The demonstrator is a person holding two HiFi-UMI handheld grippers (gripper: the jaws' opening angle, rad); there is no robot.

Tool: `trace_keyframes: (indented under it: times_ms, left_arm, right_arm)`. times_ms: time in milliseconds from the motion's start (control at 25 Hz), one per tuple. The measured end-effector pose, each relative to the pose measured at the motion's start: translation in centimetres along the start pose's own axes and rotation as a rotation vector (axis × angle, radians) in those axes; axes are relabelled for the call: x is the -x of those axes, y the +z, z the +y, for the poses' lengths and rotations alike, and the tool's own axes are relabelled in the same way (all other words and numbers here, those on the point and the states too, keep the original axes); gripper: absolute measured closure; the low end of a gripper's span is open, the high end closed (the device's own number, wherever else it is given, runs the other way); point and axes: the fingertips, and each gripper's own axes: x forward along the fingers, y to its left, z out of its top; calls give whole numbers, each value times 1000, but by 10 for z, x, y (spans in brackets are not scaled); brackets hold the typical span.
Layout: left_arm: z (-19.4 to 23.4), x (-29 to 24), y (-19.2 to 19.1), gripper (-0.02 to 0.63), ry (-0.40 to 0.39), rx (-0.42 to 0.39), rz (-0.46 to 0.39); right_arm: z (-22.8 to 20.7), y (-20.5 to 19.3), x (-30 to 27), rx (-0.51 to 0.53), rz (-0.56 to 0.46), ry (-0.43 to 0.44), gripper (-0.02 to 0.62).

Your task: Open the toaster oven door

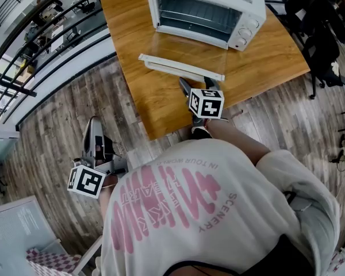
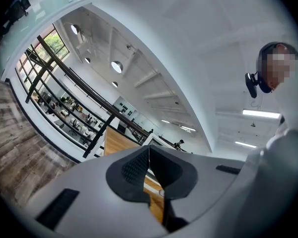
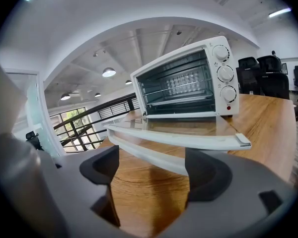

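A white toaster oven (image 1: pixel 207 10) stands at the far side of the wooden table (image 1: pixel 161 102). Its glass door (image 1: pixel 187 53) lies folded down flat, with the white handle bar (image 1: pixel 181 68) along its near edge. My right gripper (image 1: pixel 197 86) hovers just on the near side of that handle, open, with nothing between its fingers. In the right gripper view the oven (image 3: pixel 184 83), the door (image 3: pixel 179 130) and the handle (image 3: pixel 149 152) lie straight ahead of my right gripper (image 3: pixel 151 170). My left gripper (image 1: pixel 94 125) hangs over the floor at the left, shut and holding nothing (image 2: pixel 149 157).
A black railing (image 1: pixel 46 33) runs along the far left beyond the table. Dark office chairs (image 1: pixel 322 39) stand to the right of the table. The person's white shirt (image 1: pixel 218 211) fills the lower middle of the head view. A pale cabinet (image 1: pixel 17 229) sits at the lower left.
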Motion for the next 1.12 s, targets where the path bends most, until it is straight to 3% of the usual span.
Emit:
trace_keyframes:
  times_ms: [280,520,760,1120]
  left_arm:
    - [4,-4,-2,584,5,13,13]
    - [4,-4,-2,584,17,20,12]
    - [2,-7,-3,584,43,16,11]
    - [-19,-11,-12,584,85,6,14]
  right_arm:
    - [2,0,-2,-50,8,-1,158]
    - [2,-7,-6,-171,37,-2,146]
    - [3,-6,-7,-181,35,-9,133]
    - [7,-6,-1,-193,67,45,133]
